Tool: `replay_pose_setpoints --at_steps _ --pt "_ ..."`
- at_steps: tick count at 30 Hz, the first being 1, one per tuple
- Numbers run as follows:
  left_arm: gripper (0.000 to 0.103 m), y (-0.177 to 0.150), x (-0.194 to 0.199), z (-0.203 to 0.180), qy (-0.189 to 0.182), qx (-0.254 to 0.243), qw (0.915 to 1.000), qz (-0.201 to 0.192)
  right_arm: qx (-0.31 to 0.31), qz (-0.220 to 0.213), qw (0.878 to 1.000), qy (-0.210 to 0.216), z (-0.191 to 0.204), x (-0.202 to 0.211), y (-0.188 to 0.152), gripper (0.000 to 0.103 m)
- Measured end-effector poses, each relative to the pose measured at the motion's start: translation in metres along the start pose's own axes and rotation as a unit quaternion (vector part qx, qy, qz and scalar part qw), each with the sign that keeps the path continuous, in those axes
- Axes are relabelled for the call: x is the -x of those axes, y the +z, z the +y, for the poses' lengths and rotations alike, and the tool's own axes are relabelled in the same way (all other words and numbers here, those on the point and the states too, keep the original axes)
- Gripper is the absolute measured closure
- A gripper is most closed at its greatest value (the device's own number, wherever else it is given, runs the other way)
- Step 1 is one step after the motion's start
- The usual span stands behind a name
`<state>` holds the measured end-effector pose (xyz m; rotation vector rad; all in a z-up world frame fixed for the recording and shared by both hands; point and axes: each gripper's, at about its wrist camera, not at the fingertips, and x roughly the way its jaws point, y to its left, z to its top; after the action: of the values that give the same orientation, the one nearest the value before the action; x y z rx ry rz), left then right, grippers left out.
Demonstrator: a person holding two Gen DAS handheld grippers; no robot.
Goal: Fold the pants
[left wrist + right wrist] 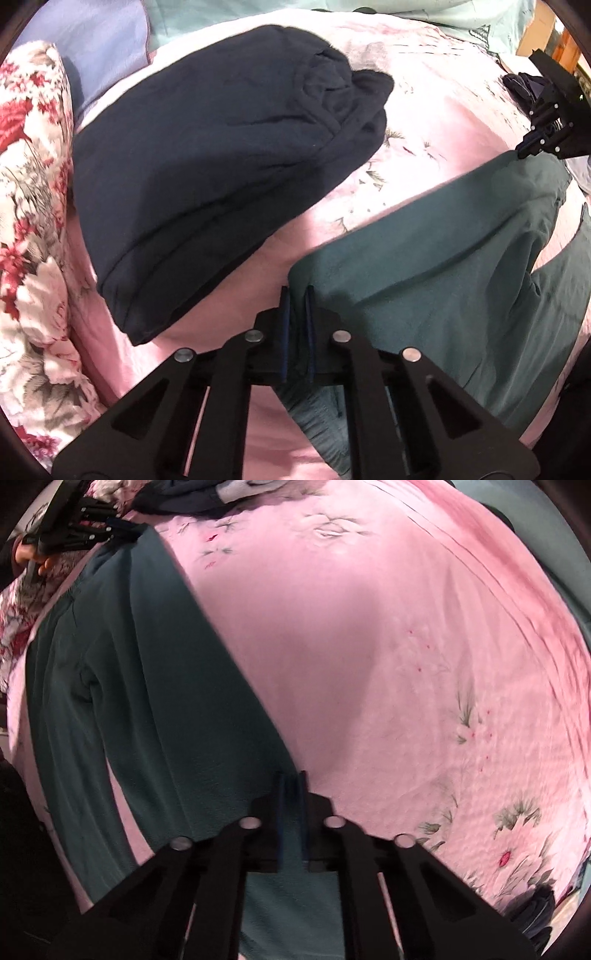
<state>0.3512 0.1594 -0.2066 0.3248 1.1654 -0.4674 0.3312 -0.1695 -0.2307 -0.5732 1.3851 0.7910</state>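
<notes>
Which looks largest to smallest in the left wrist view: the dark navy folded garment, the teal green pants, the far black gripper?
1. Dark navy folded garment and teal green pants: similar spread, and the pants run out of frame, so unranked.
2. Far black gripper: smallest, though distance shrinks it.

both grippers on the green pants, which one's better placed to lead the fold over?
Probably right. The right gripper is shut on the green pants at an end corner, with bare pink bedspread beside it. The left gripper pinches the opposite end, close to the folded navy garment, so it suits anchoring.
</notes>
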Motion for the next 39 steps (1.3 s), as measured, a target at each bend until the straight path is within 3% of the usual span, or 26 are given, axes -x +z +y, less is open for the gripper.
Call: replay_pose_setpoints --at_steps 6,13,21,29,39 --pt "0.096 0.001 0.022 -0.012 0.012 0.002 0.9995 -0.028 -0.016 -0.033 0.999 0.001 0.001 0.032 -0.016 0.101" --pt "0.096 -0.023 0.088 -0.043 0.023 -0.011 0.9967 -0.076 -0.011 -0.078 0.997 -0.013 0.025 0.088 -0.043 0.101" --pt "0.096 -0.114 0.144 -0.089 0.017 0.015 0.9954 -0.093 0.043 -0.084 0.995 -0.022 0.123 0.112 -0.093 0.101" --pt "0.096 -0.204 0.119 -0.122 -0.003 0.052 0.9973 -0.052 0.081 -0.037 0.996 -0.013 0.205 0.075 -0.148 0.101" --pt "0.096 -0.239 0.089 -0.129 0.01 0.066 0.9972 -0.035 0.076 -0.007 0.997 -0.031 0.239 0.029 -0.173 0.101"
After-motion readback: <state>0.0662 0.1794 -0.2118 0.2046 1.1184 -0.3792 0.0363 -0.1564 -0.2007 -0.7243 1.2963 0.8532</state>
